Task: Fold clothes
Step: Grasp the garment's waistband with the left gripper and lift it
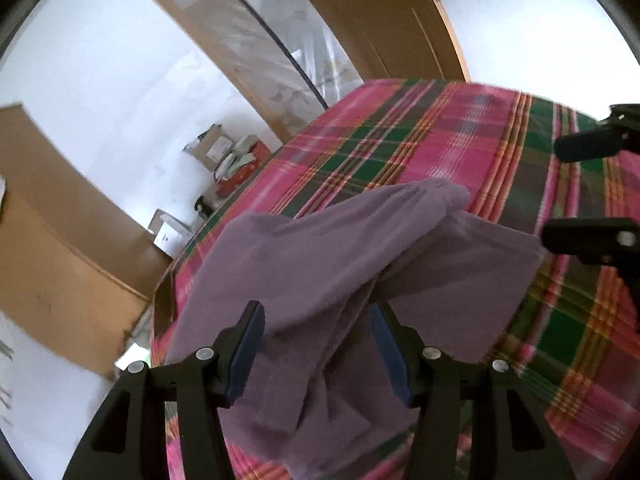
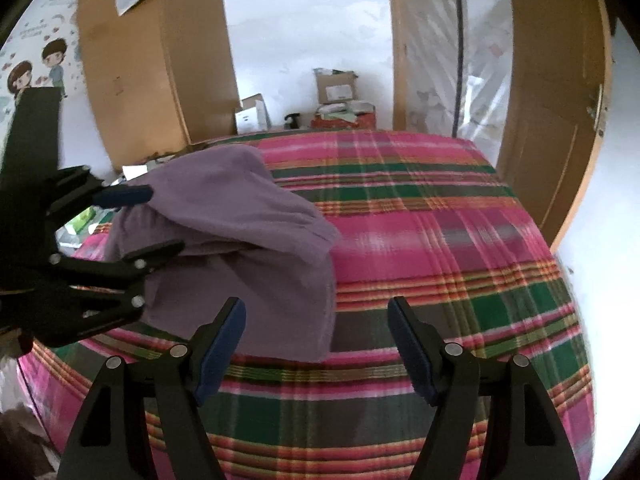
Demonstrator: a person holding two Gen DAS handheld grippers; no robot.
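Left gripper (image 1: 316, 344) jaws spread around lifted purple garment (image 2: 236, 240) fold over bed (image 2: 440, 240), apparently mid-fold; right gripper (image 2: 316, 344) jaws released, empty.

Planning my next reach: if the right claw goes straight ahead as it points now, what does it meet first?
Probably the plaid bedcover; the open right claw holds nothing. The purple garment lies just left of that line, though depth is unclear.
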